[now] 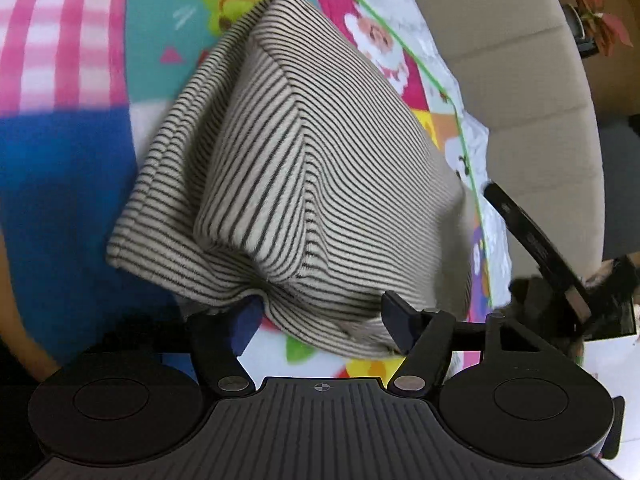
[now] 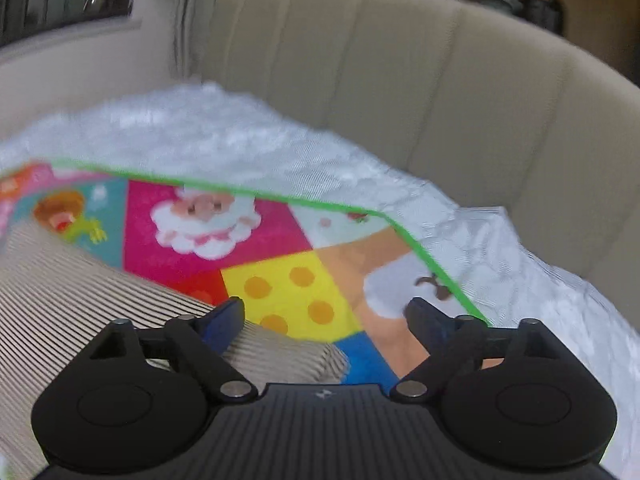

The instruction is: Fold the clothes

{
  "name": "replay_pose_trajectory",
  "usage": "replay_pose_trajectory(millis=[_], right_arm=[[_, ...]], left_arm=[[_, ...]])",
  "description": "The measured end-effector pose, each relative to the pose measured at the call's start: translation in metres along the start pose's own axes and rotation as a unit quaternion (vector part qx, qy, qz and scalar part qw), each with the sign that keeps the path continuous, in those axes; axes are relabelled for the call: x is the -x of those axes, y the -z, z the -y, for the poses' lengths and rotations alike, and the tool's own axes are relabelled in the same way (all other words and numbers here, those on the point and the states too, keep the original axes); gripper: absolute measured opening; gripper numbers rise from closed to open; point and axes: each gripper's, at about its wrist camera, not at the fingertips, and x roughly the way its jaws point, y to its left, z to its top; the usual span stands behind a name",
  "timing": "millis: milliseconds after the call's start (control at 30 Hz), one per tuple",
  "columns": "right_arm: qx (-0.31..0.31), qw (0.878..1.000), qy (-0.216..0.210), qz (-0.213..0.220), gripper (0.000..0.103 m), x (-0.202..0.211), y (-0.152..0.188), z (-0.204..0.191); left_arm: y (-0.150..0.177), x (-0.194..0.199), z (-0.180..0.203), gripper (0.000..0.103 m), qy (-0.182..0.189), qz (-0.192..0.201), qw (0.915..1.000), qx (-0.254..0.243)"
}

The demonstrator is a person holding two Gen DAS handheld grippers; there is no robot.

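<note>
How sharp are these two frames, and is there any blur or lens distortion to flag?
Left wrist: striped garment mostly sharp, slight smear at its right edge; fisheye bends the sofa back. Right wrist: motion blur throughout, cartoon mat soft, only the right claw body crisp.

Folded garment (image 1: 280, 168) on the mat (image 2: 280, 288), sofa backrest (image 2: 400, 92) behind, left tool (image 1: 320, 316) at its near edge.

**Striped garment folded in layers**

The striped garment (image 1: 304, 184) is cream knit with thin dark stripes, folded into a thick, layered bundle. One folded panel stands up in a peaked ridge over flatter layers below. It lies on the colourful cartoon-print blanket (image 2: 280, 280), its near corner bunched and rumpled, its edges softly rounded.
</note>
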Motion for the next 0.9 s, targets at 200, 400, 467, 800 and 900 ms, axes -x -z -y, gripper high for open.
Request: replay_pose_trajectory(millis=[200,400,467,800,900], right_arm=[[0.043,0.998,-0.010,-0.048,0.087,-0.026,0.018,-0.010],[0.044,0.995,-0.051,-0.073,0.087,0.003,0.047,-0.006],[0.051,0.993,-0.063,-0.083,0.087,0.016,0.054,-0.012],[-0.010,0.982,-0.128,-0.139,0.103,0.045,0.072,-0.036],[-0.054,0.976,-0.142,-0.158,0.103,0.043,0.078,-0.036]], left_arm=[[-0.046,-0.004,0.005,0.071,-0.018,0.027,0.9990,-0.031],[-0.082,-0.013,0.015,0.072,-0.035,0.064,0.9955,-0.061],[-0.089,-0.016,0.018,0.073,-0.039,0.079,0.9933,-0.075],[-0.088,-0.022,0.046,0.086,-0.094,0.087,0.9830,-0.131],[-0.074,-0.017,0.051,0.091,-0.109,0.064,0.9819,-0.141]])
